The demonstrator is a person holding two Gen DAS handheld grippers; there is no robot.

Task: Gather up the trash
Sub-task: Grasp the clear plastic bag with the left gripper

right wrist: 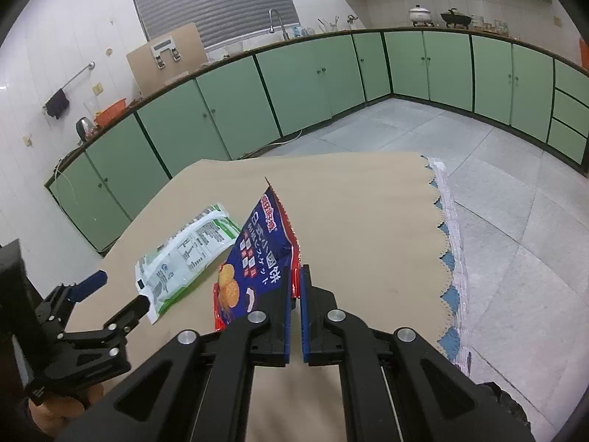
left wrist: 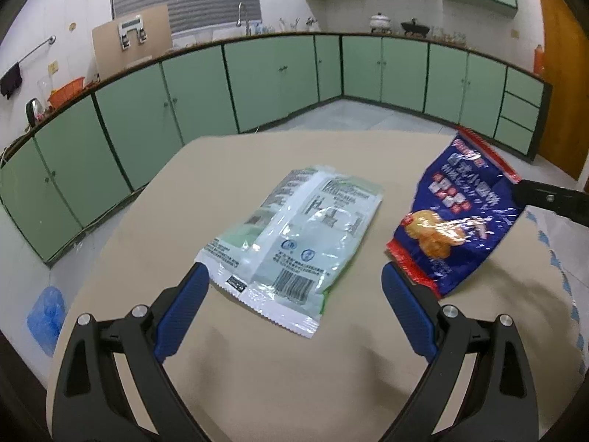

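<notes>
bare tablecloth [left wrist: 257,386] lies before the green wrapper [left wrist: 294,228]; blue wrapper [left wrist: 460,213] crowds its right.

glossy wrappers on a matt cloth, from my two grippers.
my right gripper [right wrist: 295,280], black plastic with blue pads, nips the shiny blue foil biscuit bag [left wrist: 456,213]; the green-white wrapper [left wrist: 291,235] is crinkled plastic film, the tan tablecloth [left wrist: 257,368] smooth and dull.

The left gripper [left wrist: 294,291] is held wide open over the table [left wrist: 257,368], a pale green wrapper [left wrist: 294,228] lying flat between its fingers; right, a blue snack bag [left wrist: 456,213] (tilted) is pinched by a black fingertip [left wrist: 530,193].
</notes>
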